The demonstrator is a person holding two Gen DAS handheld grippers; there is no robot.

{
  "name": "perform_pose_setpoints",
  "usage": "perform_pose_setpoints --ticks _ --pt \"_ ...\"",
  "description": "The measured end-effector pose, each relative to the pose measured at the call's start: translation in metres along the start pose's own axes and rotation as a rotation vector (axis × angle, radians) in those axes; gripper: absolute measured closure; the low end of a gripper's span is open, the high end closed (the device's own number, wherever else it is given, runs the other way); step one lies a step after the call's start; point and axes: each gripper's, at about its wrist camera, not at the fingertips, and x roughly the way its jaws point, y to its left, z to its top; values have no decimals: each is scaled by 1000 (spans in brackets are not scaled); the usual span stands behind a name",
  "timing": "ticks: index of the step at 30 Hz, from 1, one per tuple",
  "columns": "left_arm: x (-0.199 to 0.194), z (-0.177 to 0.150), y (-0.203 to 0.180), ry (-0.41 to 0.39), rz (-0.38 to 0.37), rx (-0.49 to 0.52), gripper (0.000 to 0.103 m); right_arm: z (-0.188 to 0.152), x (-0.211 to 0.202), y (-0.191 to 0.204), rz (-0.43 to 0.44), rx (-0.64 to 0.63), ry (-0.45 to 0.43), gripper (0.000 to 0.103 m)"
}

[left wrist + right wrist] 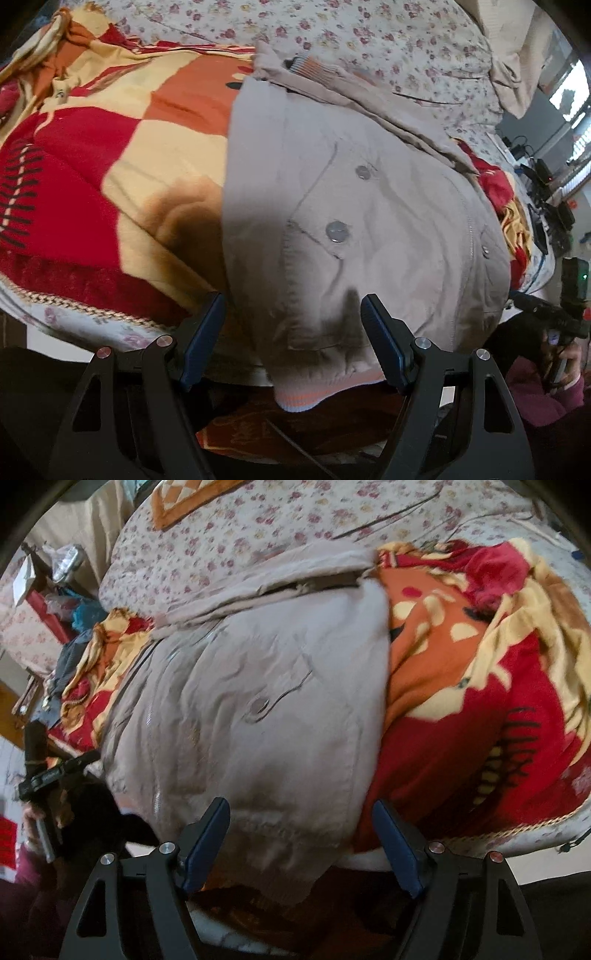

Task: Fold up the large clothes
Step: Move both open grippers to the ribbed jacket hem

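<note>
A: We note the beige jacket [369, 221] lying flat on the red-and-yellow blanket [92, 155], its hem overhanging the bed edge.

B: Both the left gripper [293, 328] and right gripper [301, 834] have jaws wide apart, holding nothing; floral sheet [240, 535] lies beyond.

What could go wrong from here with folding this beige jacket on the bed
Both grippers are open at the jacket's near hem, the left gripper and right gripper, so nothing is held yet. The ribbed hem hangs over the bed edge, so a shallow pinch might slip off. The loose blanket underneath could get pinched and dragged along with the fold.
</note>
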Motion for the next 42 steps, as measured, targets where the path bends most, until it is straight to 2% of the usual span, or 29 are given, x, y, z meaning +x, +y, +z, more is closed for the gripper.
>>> perform_pose_setpoints --ticks 2,6,9,11,14,17,20,25,28,31,37,38,39,42 --pt "0 2 -2 -3 28 5 27 -4 3 4 6 -11 28 26" --pt "-12 9 -2 -71 -16 -3 27 -8 9 6 3 -21 48 26" --pt "-4 18 1 -66 47 9 27 -7 10 6 13 -12 47 26" --pt "4 20 5 -46 47 -7 27 -7 10 6 16 -8 45 26" --pt "19 15 6 18 -26 -15 27 -8 9 4 22 -6 39 26" --pt "21 6 -5 44 -41 59 27 -10 9 2 30 7 41 26" --pt "19 -2 -12 77 -113 80 27 -11 9 1 45 21 45 26" --pt "17 -2 -2 99 -212 19 27 -12 15 0 89 27 85 25" --pt "25 -7 -6 142 -178 28 27 -16 24 -1 95 27 137 24" --pt "28 -12 -20 160 -121 116 27 -18 33 -3 121 41 179 24" --pt "26 -11 -13 171 -152 82 27 -20 56 2 144 24 277 26" --pt "24 -11 -13 169 -158 84 27 -20 55 8 151 -7 279 31" --pt "23 -12 -12 167 -160 83 27 -19 52 12 162 -29 269 32" --pt "22 -13 -11 172 -161 79 27 -16 35 30 268 -82 232 32"
